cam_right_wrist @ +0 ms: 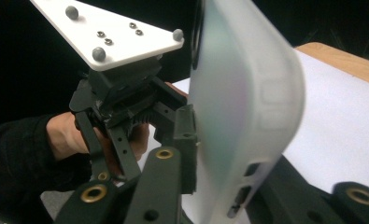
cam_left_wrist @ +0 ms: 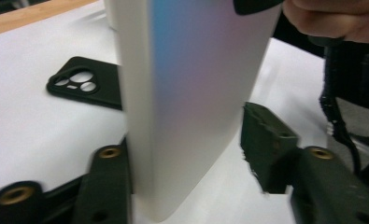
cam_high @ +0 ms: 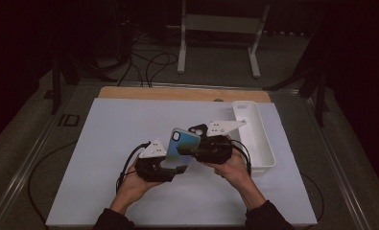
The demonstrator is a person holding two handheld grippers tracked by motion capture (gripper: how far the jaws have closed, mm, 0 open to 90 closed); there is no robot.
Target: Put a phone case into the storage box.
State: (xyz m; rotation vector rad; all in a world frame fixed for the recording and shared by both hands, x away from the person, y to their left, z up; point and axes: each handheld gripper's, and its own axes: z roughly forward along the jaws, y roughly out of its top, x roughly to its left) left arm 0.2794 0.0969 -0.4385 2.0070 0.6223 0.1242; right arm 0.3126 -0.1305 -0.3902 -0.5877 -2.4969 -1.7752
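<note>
The pearly blue-white phone case point(cam_high: 180, 146) hangs tilted above the counter point(cam_high: 110, 143), camera cut-out uppermost, bridged between both tools, which looks like a hand-over in mid-air. The right gripper point(cam_high: 194, 149) comes in from three o'clock and grasps the case's side. The left gripper point(cam_high: 175, 166) takes the lower end from seven o'clock, with the case between its jaws. Holding the case off the counter keeps both long edges free for the second grip.

The right gripper view shows a pad flat against the case's edge by the button cut-outs. In the left gripper view one jaw lies along the case and the other sits at its rim; I cannot tell whether it presses. That view also shows a black phone case point(cam_left_wrist: 81, 84) lying flat. From above, a white tray point(cam_high: 266, 143) sits at three o'clock.
</note>
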